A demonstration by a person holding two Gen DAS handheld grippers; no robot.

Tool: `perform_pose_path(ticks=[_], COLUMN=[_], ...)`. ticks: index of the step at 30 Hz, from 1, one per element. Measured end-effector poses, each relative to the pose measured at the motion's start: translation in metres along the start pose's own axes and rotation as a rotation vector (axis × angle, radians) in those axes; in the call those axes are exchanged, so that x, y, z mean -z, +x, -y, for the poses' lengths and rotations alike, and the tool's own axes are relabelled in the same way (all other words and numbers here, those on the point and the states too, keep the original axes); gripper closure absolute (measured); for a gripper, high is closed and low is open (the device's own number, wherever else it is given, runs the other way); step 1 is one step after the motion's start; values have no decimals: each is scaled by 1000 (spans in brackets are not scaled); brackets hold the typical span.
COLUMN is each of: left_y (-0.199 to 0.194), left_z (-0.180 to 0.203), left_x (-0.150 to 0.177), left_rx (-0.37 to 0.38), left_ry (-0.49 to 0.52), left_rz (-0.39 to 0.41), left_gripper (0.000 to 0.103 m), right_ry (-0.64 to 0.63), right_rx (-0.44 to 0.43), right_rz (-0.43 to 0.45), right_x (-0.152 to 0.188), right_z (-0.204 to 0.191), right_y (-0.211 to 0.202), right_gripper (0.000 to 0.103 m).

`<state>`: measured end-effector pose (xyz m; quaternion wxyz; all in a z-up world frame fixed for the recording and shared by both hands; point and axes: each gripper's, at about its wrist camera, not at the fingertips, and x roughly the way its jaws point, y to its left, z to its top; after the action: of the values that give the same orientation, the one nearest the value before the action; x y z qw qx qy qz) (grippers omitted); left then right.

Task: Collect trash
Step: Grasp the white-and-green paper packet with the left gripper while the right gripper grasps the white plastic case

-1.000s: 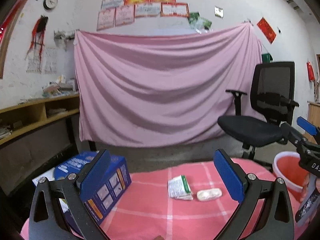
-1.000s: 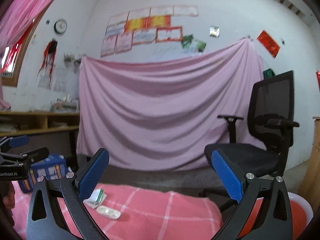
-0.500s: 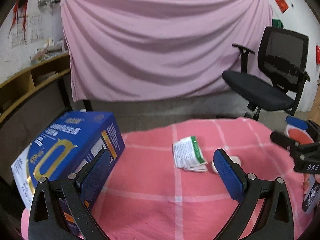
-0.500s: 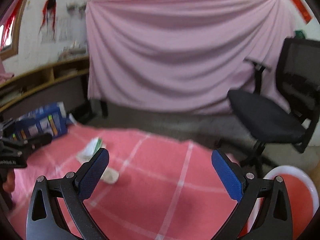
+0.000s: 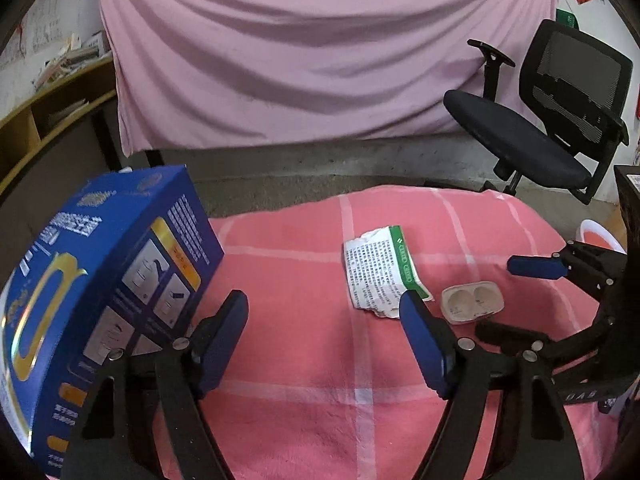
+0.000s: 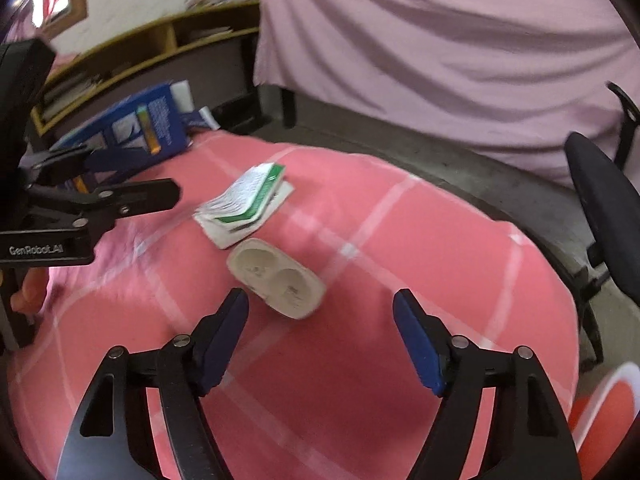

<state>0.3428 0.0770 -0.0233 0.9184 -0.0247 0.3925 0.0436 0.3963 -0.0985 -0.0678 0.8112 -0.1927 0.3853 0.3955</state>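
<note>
Both of my grippers hang over the table (image 5: 304, 432) with its pink checked cloth, tilted down at it. On my left gripper (image 5: 324, 336) the jaws have just been closing in, yet they stand well apart with only bare cloth between the blue pads. My right gripper (image 6: 320, 332) has likewise just been narrowing, and its jaws are also apart and hold nothing; the white plastic tray (image 6: 276, 278) lies just ahead of its fingertips, not touched by either pad.

That tray is a small blister container with two round hollows. Both hollows look empty apart from faint marks I cannot read. It lies near the middle of the table, open side up. Just beside it, toward the far edge, lies the torn white-and-green paper packet (image 5: 380, 276), flat on the cloth; from the right wrist it looks folded, its edge close to the tray, though I cannot tell whether they touch.

At the left edge of the table stands a big blue box (image 5: 100, 280), tilted, its flaps hidden from me. Past the right edge a red bucket (image 6: 604, 412) with a white rim shows; its inside is out of sight. Beyond the far edge stand a black office chair (image 5: 552, 120) and a hanging pink sheet (image 5: 320, 48).
</note>
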Motion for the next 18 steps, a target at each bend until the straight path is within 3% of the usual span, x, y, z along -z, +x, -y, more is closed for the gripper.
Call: perform_pose_path(ticks=[3, 5, 7, 9, 18], left_y=[4, 6, 6, 7, 23], left_z=[-1, -3, -4, -6, 4], left_x=[-1, -2, -4, -5, -25], left_rx=[6, 15, 29, 47, 143], left_ry=[-9, -13, -17, -22, -30], left_rz=[-13, -23, -30, -36, -88], left_gripper=[31, 31, 31, 31, 30], right_ry=[-17, -24, -32, -29, 115], right_rx=[-14, -28, -43, -46, 21], right_rz=[-16, -16, -17, -12, 14], right_x=[-9, -13, -13, -12, 1], right_z=[-3, -5, -6, -4, 27], right_y=[10, 13, 12, 11, -6], right_gripper=[36, 48, 68, 76, 76])
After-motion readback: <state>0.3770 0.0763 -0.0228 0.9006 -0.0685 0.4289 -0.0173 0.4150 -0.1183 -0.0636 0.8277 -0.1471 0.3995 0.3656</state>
